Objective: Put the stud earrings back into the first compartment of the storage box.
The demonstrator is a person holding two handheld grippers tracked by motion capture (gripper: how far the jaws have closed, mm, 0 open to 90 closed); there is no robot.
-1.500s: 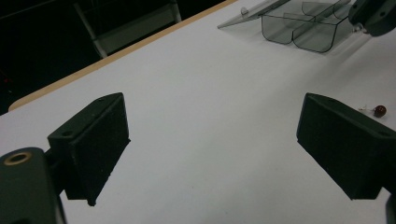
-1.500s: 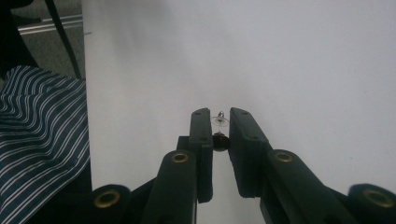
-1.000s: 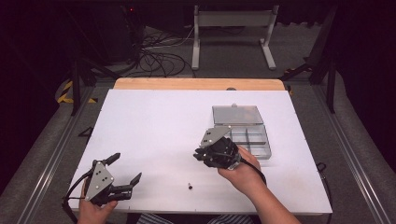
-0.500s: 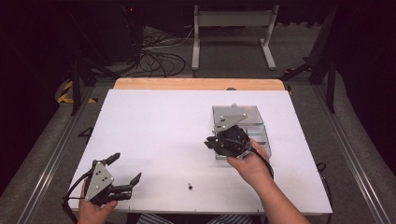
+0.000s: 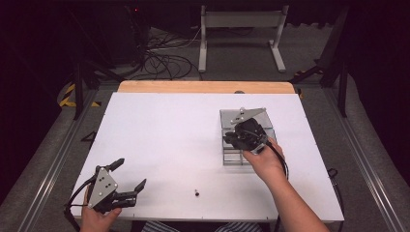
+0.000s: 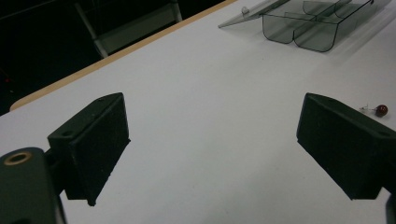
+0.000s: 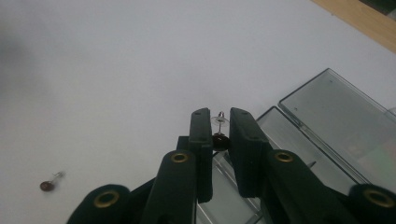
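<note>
My right gripper is shut on a small dark red earring whose silver post and clear back stick out between the jaws. It hovers over the clear compartment box, whose lid lies open; in the high view that gripper is at the box's left part. A second red earring lies on the white table near the front edge, also seen as the earring and the earring. My left gripper rests open at the front left, nothing between its fingers.
The white table has a wooden strip along its far edge. Beyond it stand a metal frame and cables on the floor. The clear box sits at the right middle of the table.
My right gripper has carried the earring to the right and away from me, from the bare table to over the clear box. The left gripper has stayed still.
</note>
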